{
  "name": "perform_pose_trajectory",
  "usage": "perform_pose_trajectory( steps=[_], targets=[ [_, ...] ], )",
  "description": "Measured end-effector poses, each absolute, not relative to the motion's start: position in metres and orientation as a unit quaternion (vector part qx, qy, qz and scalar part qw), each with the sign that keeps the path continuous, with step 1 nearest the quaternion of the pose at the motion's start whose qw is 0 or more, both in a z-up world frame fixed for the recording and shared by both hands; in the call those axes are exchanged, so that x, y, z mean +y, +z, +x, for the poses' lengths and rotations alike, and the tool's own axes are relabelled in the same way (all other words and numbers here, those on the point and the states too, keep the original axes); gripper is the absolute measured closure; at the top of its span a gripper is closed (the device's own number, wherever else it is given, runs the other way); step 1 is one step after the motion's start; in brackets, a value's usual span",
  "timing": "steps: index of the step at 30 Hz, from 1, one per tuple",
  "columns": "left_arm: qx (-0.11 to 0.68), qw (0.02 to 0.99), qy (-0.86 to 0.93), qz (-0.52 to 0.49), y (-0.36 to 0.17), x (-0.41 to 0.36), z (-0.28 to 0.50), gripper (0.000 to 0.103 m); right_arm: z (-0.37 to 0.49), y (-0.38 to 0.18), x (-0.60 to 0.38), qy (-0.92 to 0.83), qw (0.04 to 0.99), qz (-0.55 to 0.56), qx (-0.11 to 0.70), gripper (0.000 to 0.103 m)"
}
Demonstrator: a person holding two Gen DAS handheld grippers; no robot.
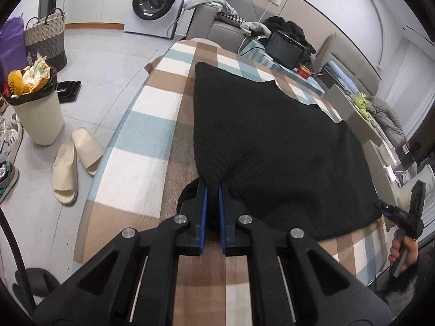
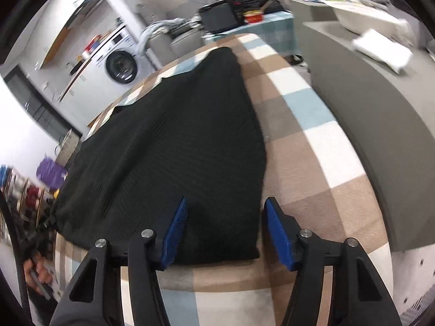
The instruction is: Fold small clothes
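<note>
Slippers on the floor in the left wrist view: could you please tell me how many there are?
2. One slipper lies nearer the camera; the other slipper lies beside it, toward the bin. More could be hidden.

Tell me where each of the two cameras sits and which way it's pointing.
Left wrist: rides the left tongs, looking along the checked blanket toward the washing machine; tongs shut on the black garment's corner; the person's other hand shows at right.
Right wrist: rides the right tongs, facing the same way; fingers open, straddling the garment's near corner; a hand shows at left.
Shared: garment, blanket, washing machine.
</note>
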State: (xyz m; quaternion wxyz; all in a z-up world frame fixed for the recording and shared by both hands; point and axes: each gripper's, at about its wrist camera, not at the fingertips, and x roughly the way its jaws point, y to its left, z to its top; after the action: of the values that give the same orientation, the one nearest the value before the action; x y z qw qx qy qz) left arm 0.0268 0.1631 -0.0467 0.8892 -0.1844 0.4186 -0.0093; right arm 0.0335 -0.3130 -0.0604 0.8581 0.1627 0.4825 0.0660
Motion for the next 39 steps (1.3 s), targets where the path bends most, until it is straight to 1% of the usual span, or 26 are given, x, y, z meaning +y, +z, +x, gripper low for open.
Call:
perform_pose_trajectory(
  steps=[3,4,5,6,7,9,10,12,14,18,21,23,24,25,27,28,29,30,31,32,35,36,37,38,39],
  targets=[
    [0.429,0.885,0.000,-0.180,-0.050,0.161,0.024,0.098,0.036,-0.061,-0.310,0.075,0.858,0.156,0.484,0.043],
    [0.432,0.884,0.004,-0.179,-0.052,0.160,0.024,0.098,0.037,-0.062,-0.309,0.076,0.857,0.155,0.486,0.045],
    [0.433,0.884,0.008,-0.176,-0.052,0.159,0.024,0.098,0.039,-0.063,-0.308,0.076,0.856,0.150,0.488,0.048],
    [0.433,0.885,0.011,-0.173,-0.053,0.157,0.024,0.098,0.040,-0.062,-0.307,0.076,0.857,0.141,0.490,0.060],
    [0.433,0.885,0.013,-0.170,-0.053,0.156,0.024,0.098,0.042,-0.062,-0.305,0.077,0.857,0.131,0.492,0.068],
    [0.433,0.886,0.017,-0.164,-0.054,0.152,0.026,0.098,0.042,-0.056,-0.297,0.090,0.865,0.102,0.483,0.081],
    [0.433,0.886,0.018,-0.163,-0.053,0.152,0.026,0.098,0.040,-0.051,-0.294,0.091,0.870,0.088,0.476,0.085],
    [0.433,0.886,0.018,-0.162,-0.051,0.150,0.026,0.098,0.037,-0.039,-0.297,0.106,0.880,0.097,0.452,0.088],
    [0.435,0.886,0.012,-0.161,-0.048,0.147,0.025,0.098,0.036,-0.032,-0.305,0.094,0.885,0.101,0.445,0.089],
    [0.448,0.882,0.006,-0.144,-0.054,0.137,0.024,0.098,0.049,-0.046,-0.311,0.041,0.870,0.090,0.484,0.089],
    [0.453,0.882,0.011,-0.132,-0.057,0.133,0.022,0.097,0.053,-0.048,-0.308,0.029,0.870,0.095,0.484,0.085],
    [0.449,0.883,0.014,-0.135,-0.056,0.133,0.020,0.097,0.053,-0.043,-0.308,0.025,0.871,0.101,0.481,0.079],
    [0.448,0.883,0.014,-0.137,-0.055,0.134,0.019,0.095,0.053,-0.040,-0.309,0.023,0.872,0.103,0.478,0.070],
    [0.449,0.883,0.017,-0.136,-0.055,0.134,0.019,0.090,0.051,-0.036,-0.309,0.024,0.875,0.105,0.473,0.064],
    [0.451,0.882,0.030,-0.131,-0.053,0.135,0.019,0.083,0.048,-0.026,-0.308,0.020,0.882,0.100,0.461,0.059],
    [0.451,0.883,0.036,-0.130,-0.052,0.136,0.019,0.076,0.047,-0.021,-0.308,0.017,0.884,0.099,0.456,0.058],
    [0.450,0.883,0.043,-0.128,-0.052,0.136,0.018,0.065,0.045,-0.016,-0.309,0.015,0.888,0.099,0.449,0.057],
    [0.449,0.883,0.052,-0.125,-0.050,0.136,0.018,0.059,0.044,-0.012,-0.308,0.014,0.890,0.099,0.445,0.052],
    [0.445,0.885,0.063,-0.122,-0.049,0.136,0.016,0.048,0.042,-0.007,-0.307,0.014,0.893,0.099,0.439,0.046],
    [0.439,0.888,0.069,-0.120,-0.046,0.136,0.015,0.044,0.041,-0.004,-0.306,0.018,0.895,0.099,0.435,0.045],
    [0.438,0.888,0.071,-0.120,-0.043,0.135,0.012,0.039,0.044,0.004,-0.296,0.036,0.897,0.096,0.430,0.045],
    [0.438,0.888,0.074,-0.120,-0.042,0.135,0.012,0.036,0.046,0.006,-0.291,0.039,0.897,0.093,0.430,0.043],
    [0.438,0.888,0.077,-0.119,-0.040,0.134,0.013,0.031,0.046,0.007,-0.286,0.043,0.897,0.090,0.430,0.037],
    [0.437,0.888,0.078,-0.121,-0.039,0.134,0.012,0.027,0.047,0.008,-0.278,0.050,0.898,0.088,0.429,0.033],
    [0.437,0.888,0.078,-0.121,-0.037,0.132,0.012,0.027,0.047,0.008,-0.274,0.056,0.899,0.087,0.427,0.027]
  ],
)
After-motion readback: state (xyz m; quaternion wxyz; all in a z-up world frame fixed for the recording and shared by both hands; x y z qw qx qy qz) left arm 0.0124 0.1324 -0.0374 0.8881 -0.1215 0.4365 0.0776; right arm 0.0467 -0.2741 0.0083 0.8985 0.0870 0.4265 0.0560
